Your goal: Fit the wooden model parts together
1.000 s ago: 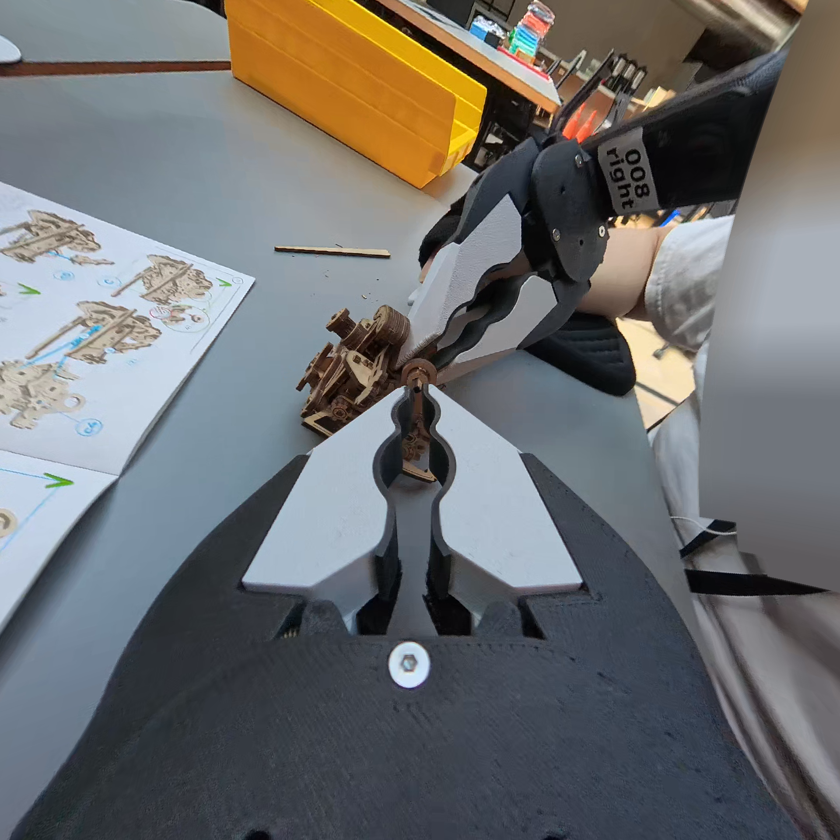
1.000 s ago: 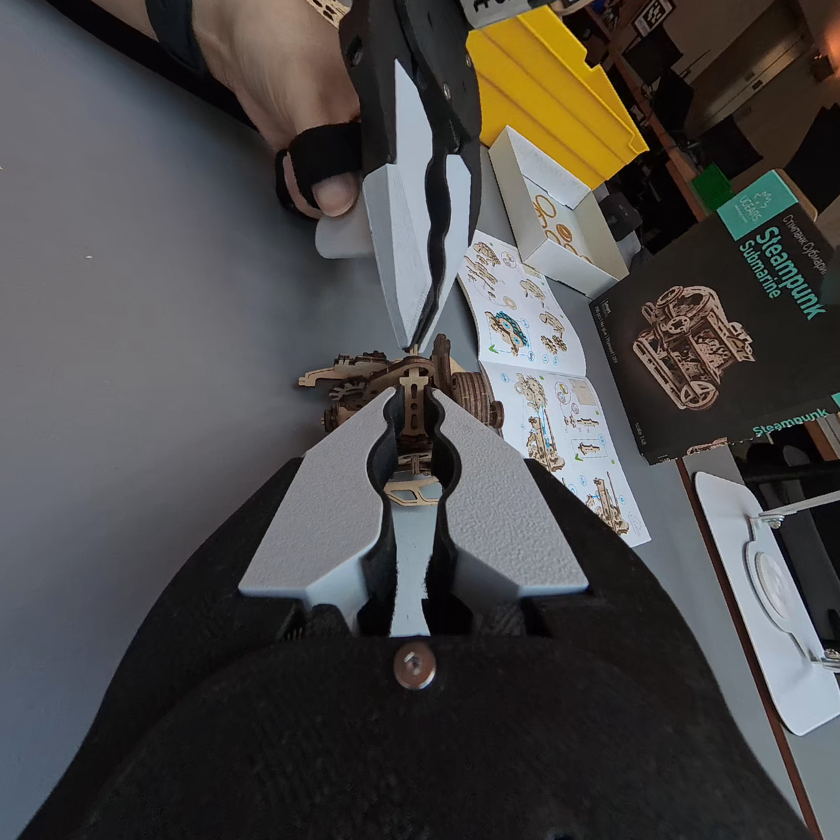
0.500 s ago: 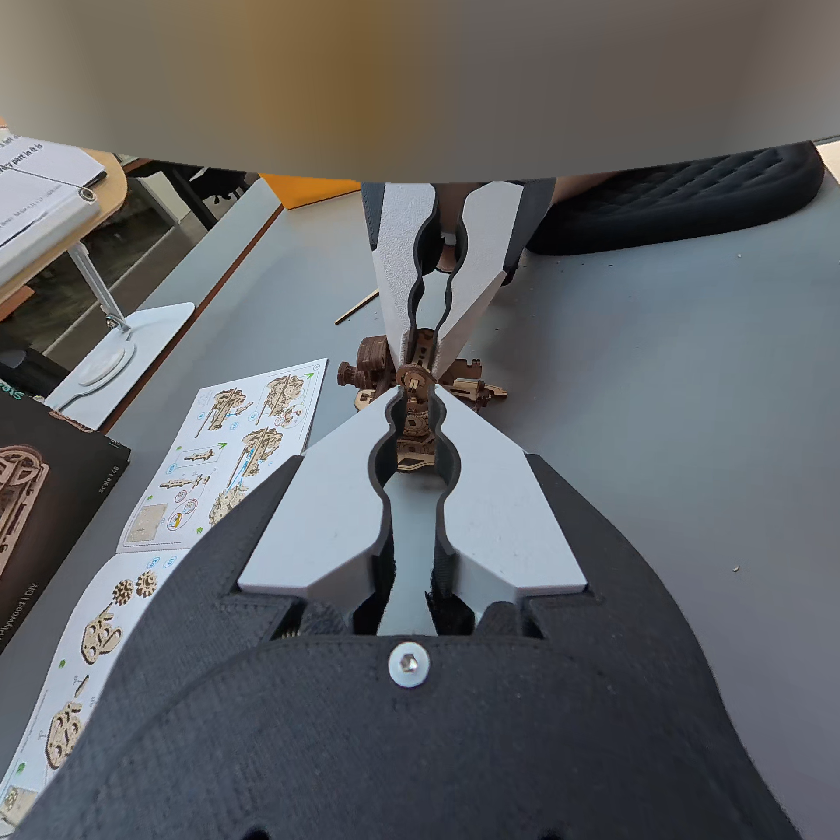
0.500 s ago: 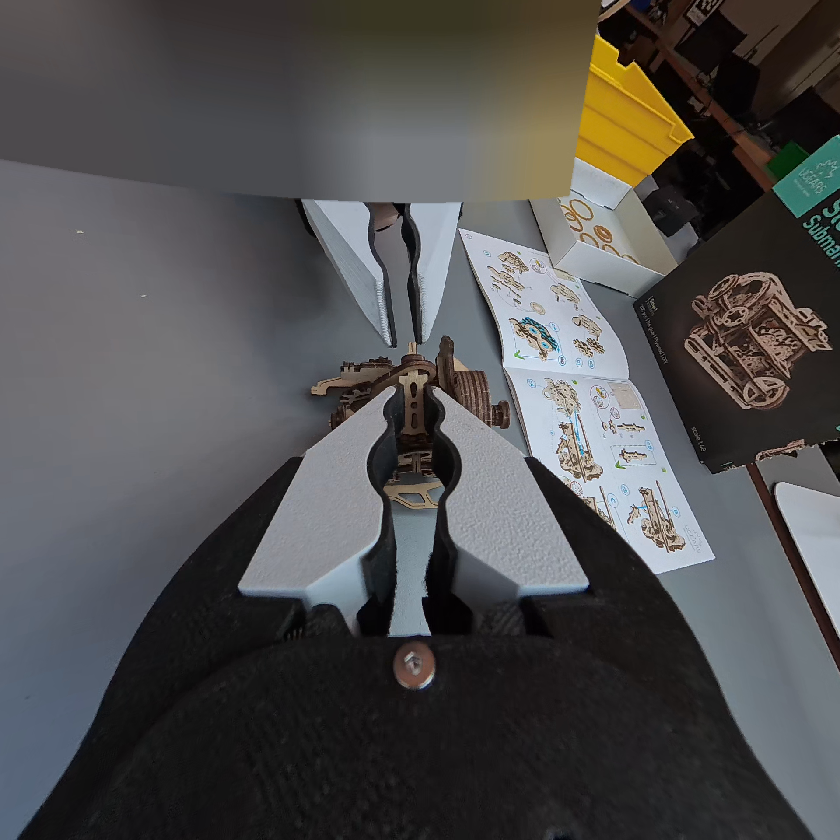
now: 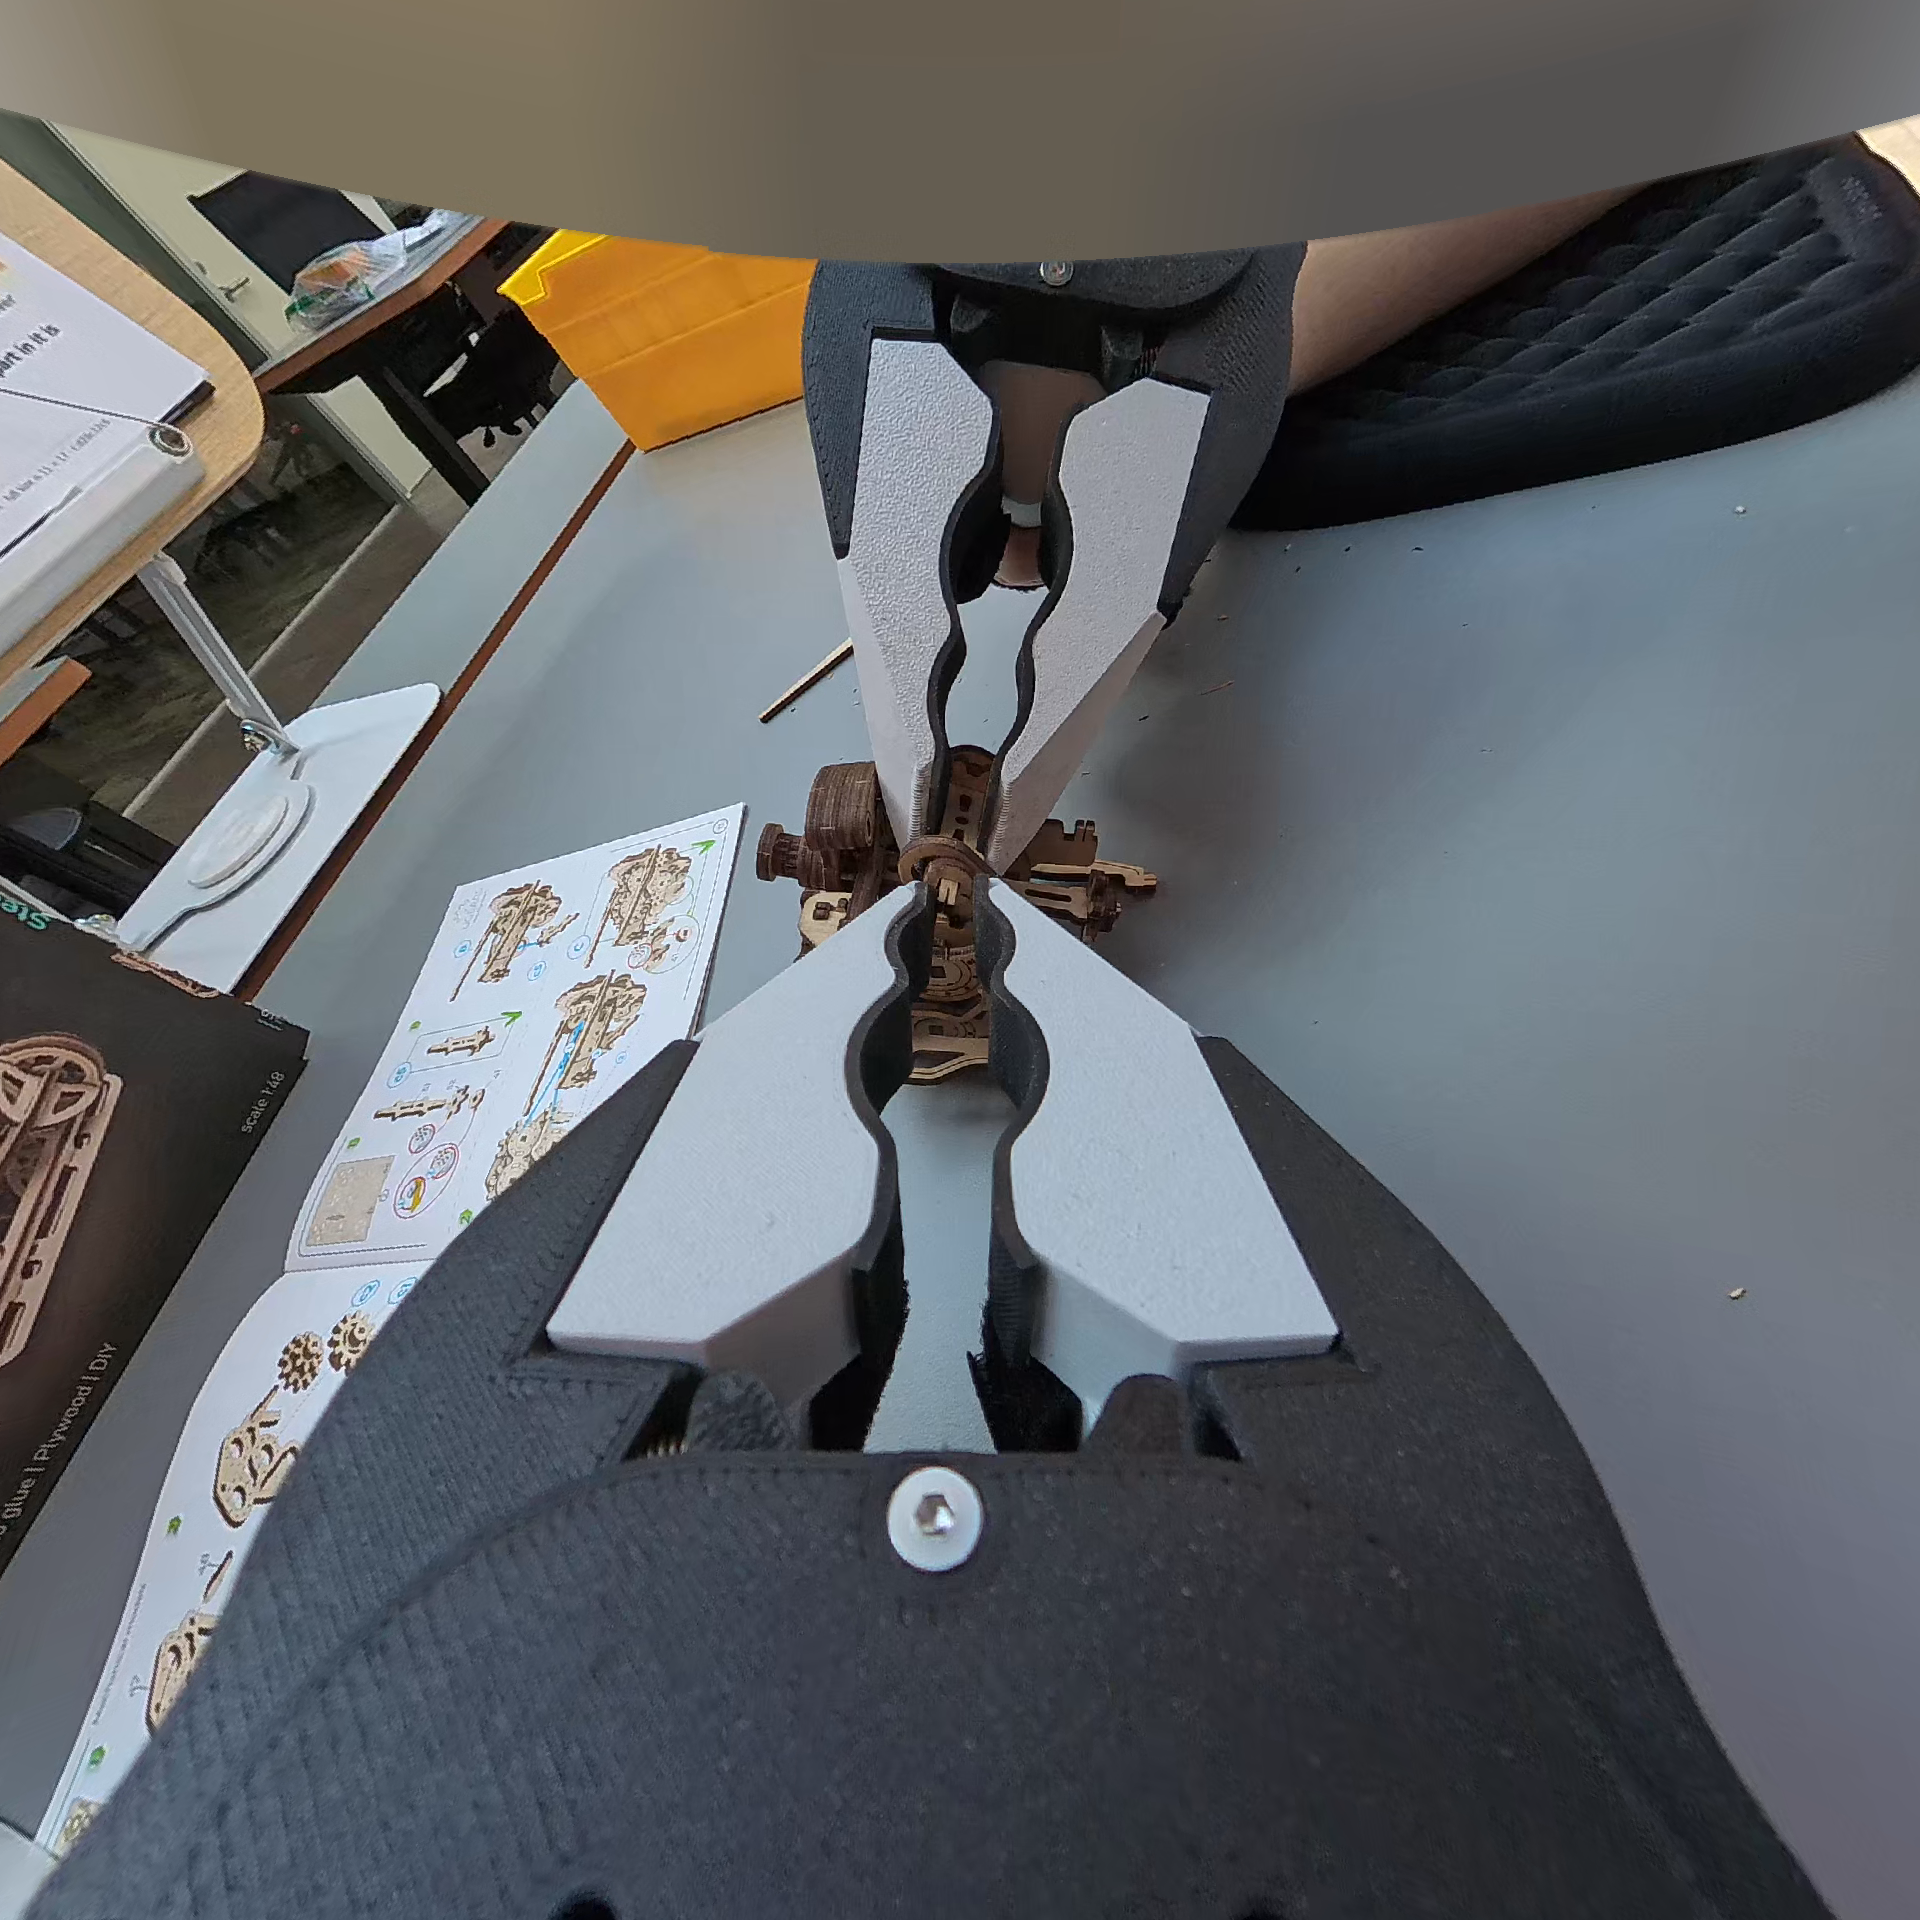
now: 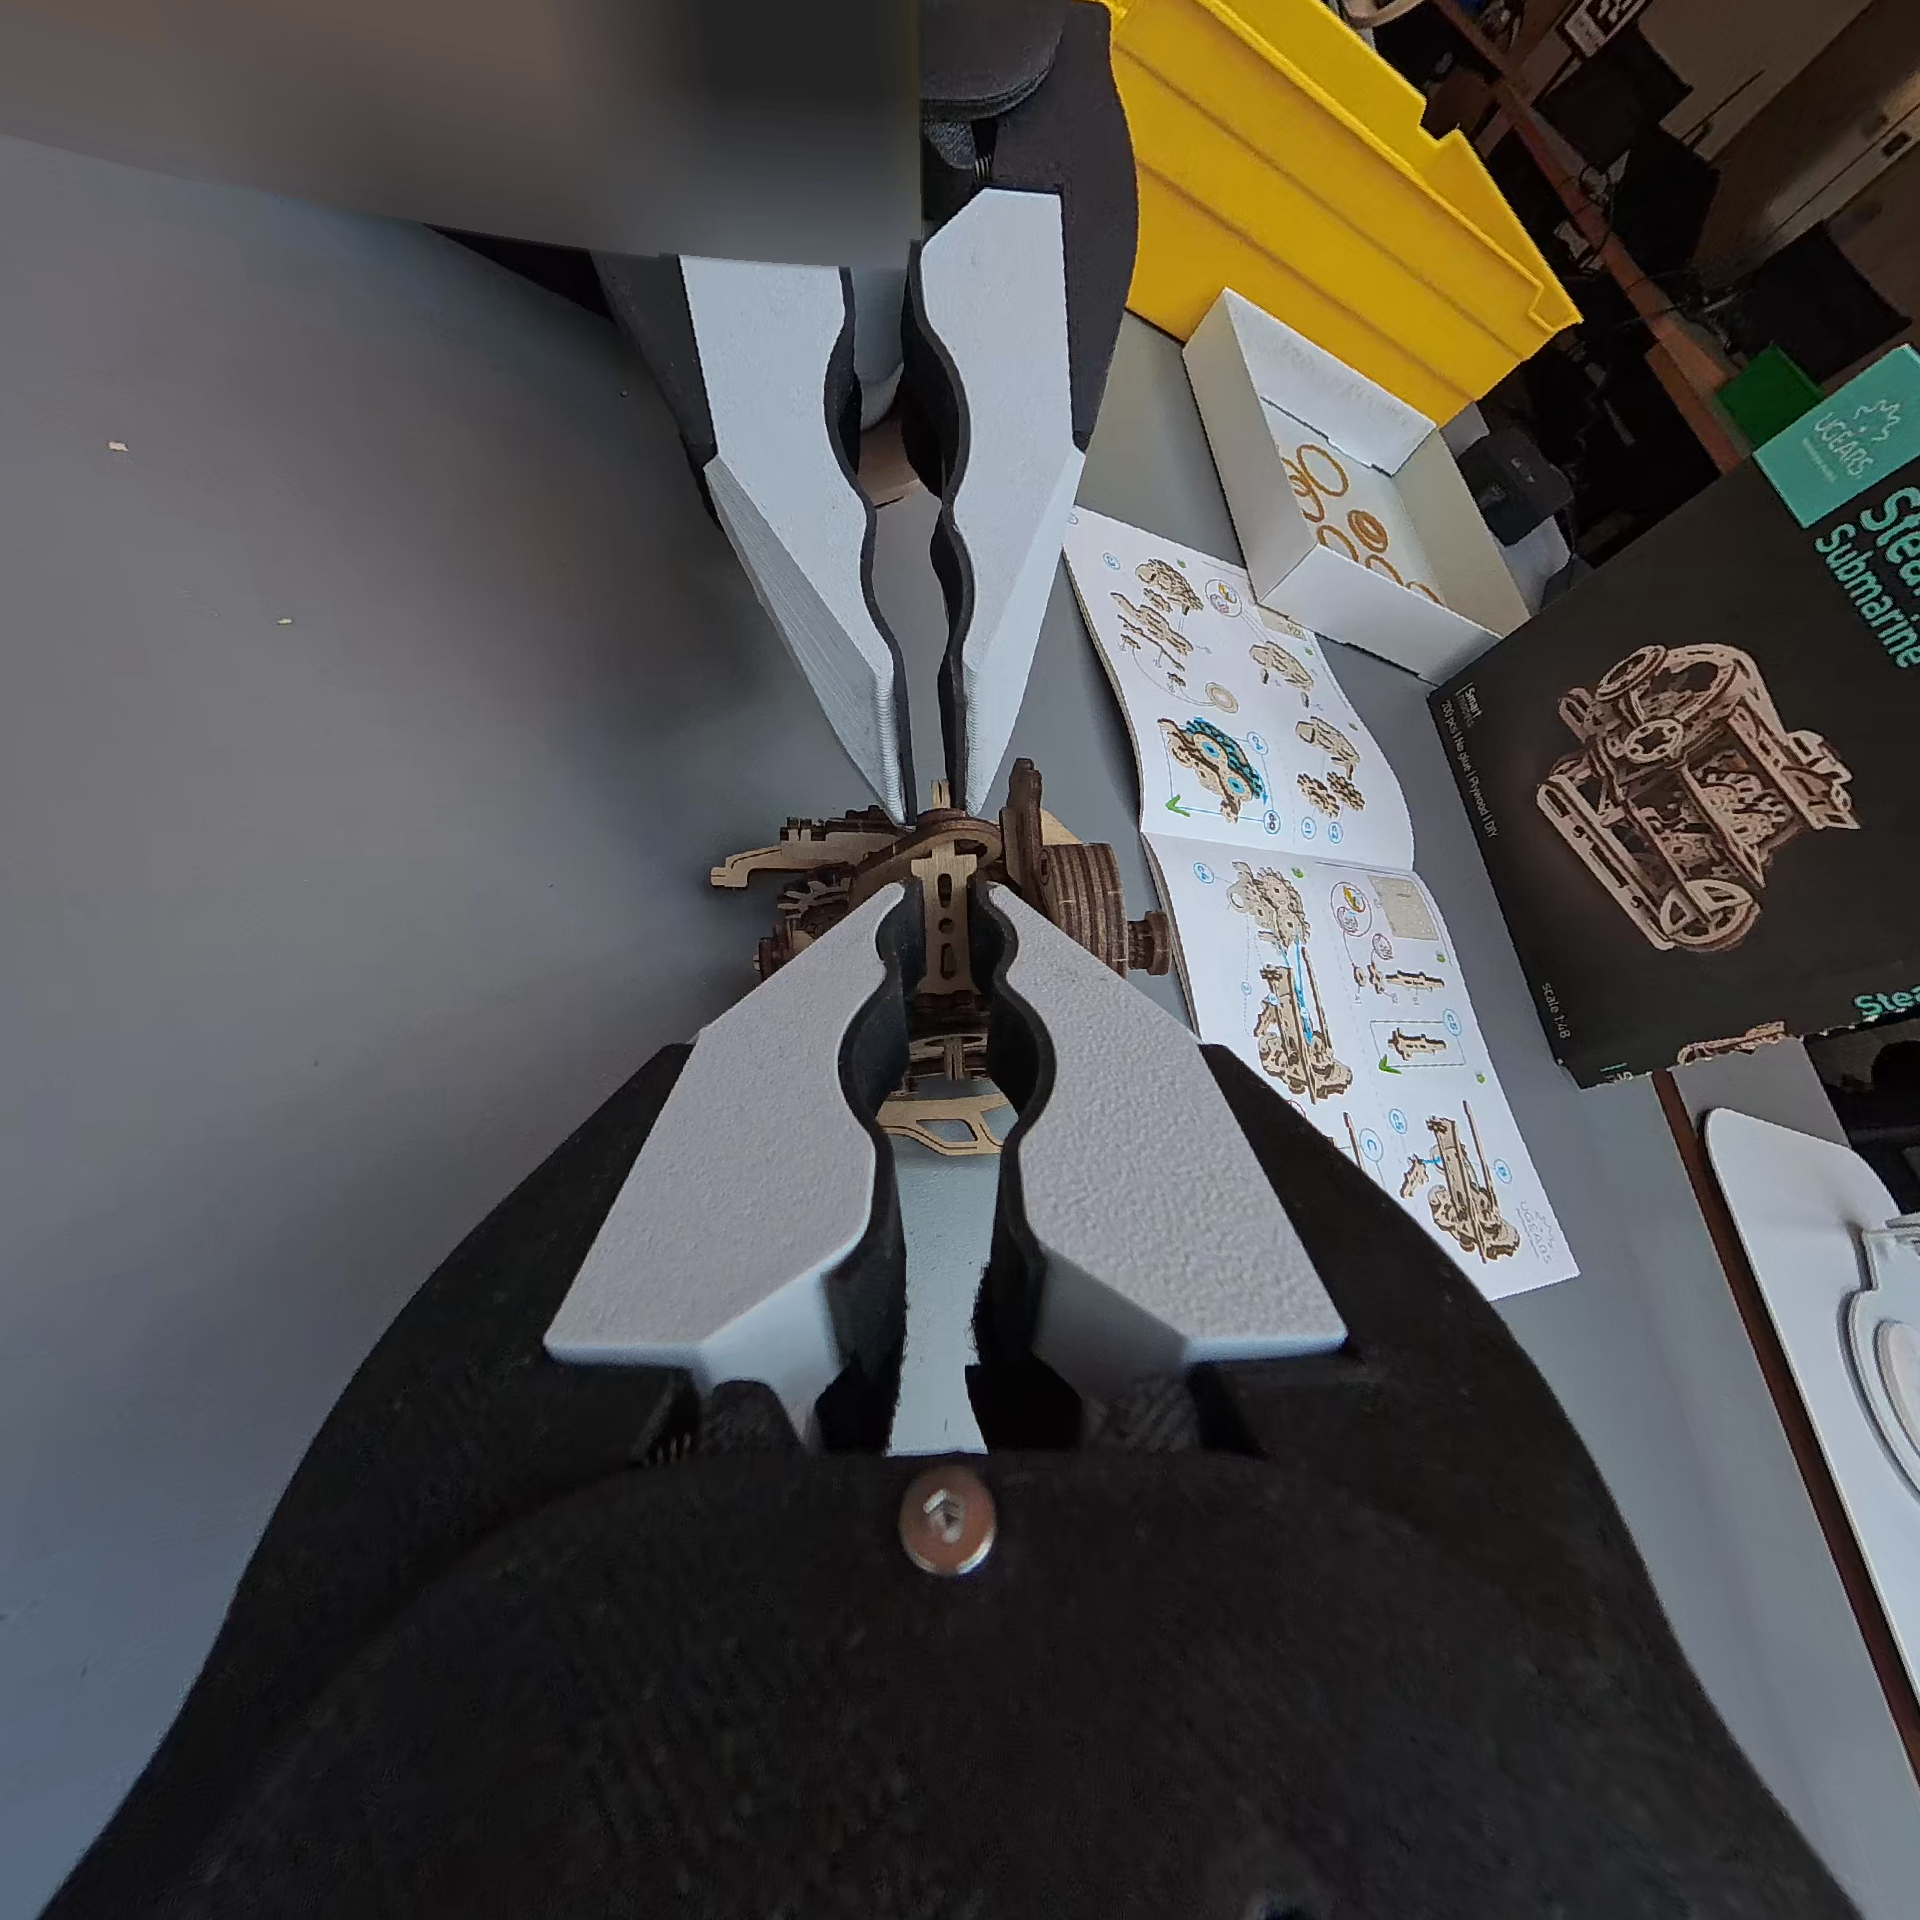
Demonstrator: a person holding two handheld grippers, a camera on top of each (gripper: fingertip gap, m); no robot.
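Note:
A partly built wooden model point(image 5: 836, 821) stands on the grey table point(image 5: 1507, 935). My left gripper point(image 5: 948, 896) is shut on a small wooden part point(image 5: 938, 865) with a round head and holds it against the top of the model. My right gripper point(image 5: 954, 821) faces it from the far side. In the right wrist view my right gripper point(image 6: 948, 891) is shut on an upright piece of the wooden model point(image 6: 1081, 894). The left gripper point(image 6: 932, 805) meets it tip to tip from above, and the small part point(image 6: 940, 798) shows between its tips.
An open instruction booklet point(image 6: 1278, 831) and a black kit box point(image 6: 1714, 779) lie beside the model. Behind them are a white box point(image 6: 1351, 613) with wooden rings and a yellow bin point(image 6: 1299, 156). A thin wooden stick point(image 5: 805, 681), a white stand base point(image 5: 281, 790) and a black cushion point(image 5: 1610, 343) are nearby. Both grippers' tips are close together, under 4 cm apart.
Both grippers have swung round to face each other head-on over the model. The left gripper has brought its small part closer, down onto the model's top. The right keeps its hold.

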